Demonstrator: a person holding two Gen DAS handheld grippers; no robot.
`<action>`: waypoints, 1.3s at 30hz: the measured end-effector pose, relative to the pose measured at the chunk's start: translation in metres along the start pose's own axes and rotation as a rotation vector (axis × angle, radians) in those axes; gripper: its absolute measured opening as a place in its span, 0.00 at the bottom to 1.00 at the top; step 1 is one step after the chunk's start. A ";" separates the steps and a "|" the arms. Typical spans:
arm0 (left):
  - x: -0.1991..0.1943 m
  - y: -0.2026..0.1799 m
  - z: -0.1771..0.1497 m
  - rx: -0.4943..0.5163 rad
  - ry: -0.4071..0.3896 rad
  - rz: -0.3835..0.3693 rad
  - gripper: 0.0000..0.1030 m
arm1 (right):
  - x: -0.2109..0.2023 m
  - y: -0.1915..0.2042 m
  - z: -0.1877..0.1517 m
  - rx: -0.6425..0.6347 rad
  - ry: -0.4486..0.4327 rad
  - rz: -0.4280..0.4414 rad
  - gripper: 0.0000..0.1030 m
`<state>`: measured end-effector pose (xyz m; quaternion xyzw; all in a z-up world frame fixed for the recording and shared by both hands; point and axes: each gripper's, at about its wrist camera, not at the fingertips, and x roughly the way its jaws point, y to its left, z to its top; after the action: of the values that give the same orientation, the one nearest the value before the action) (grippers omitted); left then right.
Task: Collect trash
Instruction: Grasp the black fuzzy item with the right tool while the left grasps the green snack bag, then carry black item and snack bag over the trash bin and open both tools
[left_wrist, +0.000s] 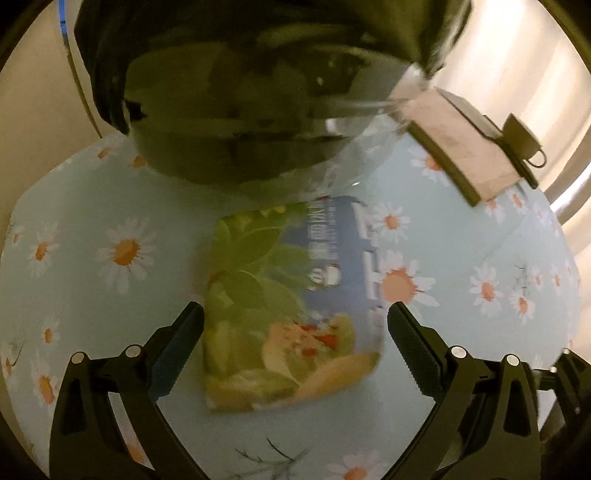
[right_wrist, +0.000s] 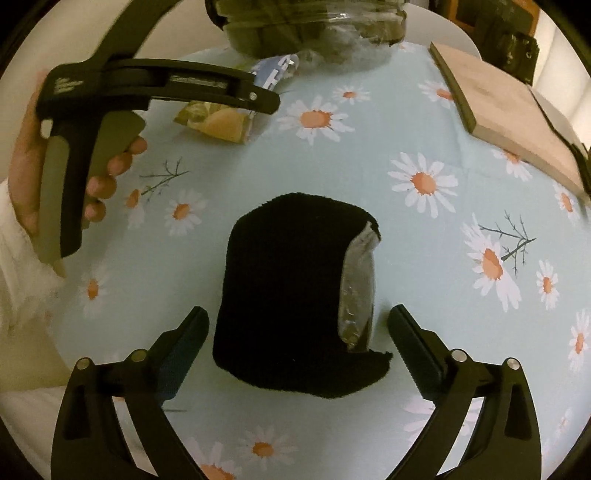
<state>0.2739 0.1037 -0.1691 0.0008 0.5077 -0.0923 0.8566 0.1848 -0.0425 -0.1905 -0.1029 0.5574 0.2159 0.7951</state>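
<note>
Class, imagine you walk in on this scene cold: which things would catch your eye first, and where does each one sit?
Most striking is the daisy-print tablecloth that fills both views. On it, a black fuzzy cloth wrapped partly round a silvery packet lies between the open fingers of the right gripper. A colourful snack wrapper lies between the fingers of the left gripper, in front of a bin lined with a clear bag.

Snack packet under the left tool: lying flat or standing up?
Lying flat: the snack packet shows its printed face on the daisy tablecloth.
</note>
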 end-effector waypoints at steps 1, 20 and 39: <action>0.003 0.002 0.000 0.002 0.003 0.012 0.94 | 0.001 0.002 0.000 -0.005 -0.001 -0.017 0.92; 0.008 0.009 -0.013 0.121 -0.092 0.033 0.96 | 0.002 0.010 -0.008 -0.002 -0.082 -0.110 0.91; -0.035 0.039 -0.029 0.109 -0.094 0.009 0.55 | -0.050 -0.017 0.004 0.135 -0.105 0.077 0.55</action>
<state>0.2385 0.1502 -0.1569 0.0453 0.4610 -0.1156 0.8787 0.1820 -0.0673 -0.1436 -0.0162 0.5318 0.2135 0.8193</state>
